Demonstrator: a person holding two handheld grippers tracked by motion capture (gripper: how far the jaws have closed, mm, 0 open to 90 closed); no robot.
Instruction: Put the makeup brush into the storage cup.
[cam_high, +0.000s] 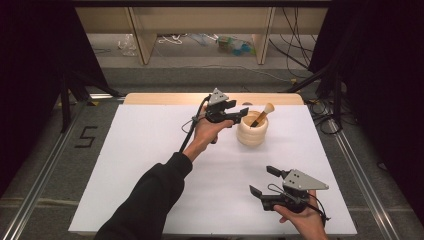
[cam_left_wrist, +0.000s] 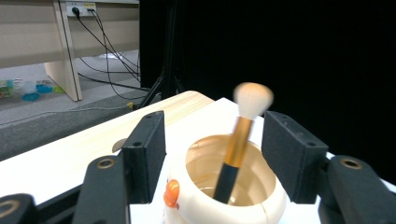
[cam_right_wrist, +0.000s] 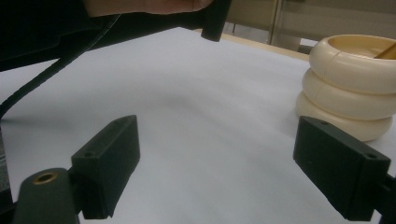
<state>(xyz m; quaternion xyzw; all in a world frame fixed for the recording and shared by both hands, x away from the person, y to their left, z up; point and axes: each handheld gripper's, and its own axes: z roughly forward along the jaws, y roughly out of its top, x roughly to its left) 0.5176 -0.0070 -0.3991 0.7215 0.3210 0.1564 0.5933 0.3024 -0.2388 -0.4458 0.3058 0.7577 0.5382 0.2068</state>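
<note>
- Right gripper (cam_high: 263, 181) nearest me, low over the white table (cam_high: 150, 165), jaws wide, nothing in them.
- Left gripper (cam_high: 238, 113) at the cream holder (cam_high: 252, 131), jaws apart, gripping nothing.
- Makeup brush (cam_left_wrist: 239, 142) stands tilted inside the holder, bristles up.

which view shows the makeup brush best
The left gripper view: the makeup brush stands close up in the cream holder, with its black handle, gold ferrule and pale, slightly blurred bristles visible. The high view shows it small and leaning. The right gripper view catches just a gold sliver at the holder's rim.
</note>
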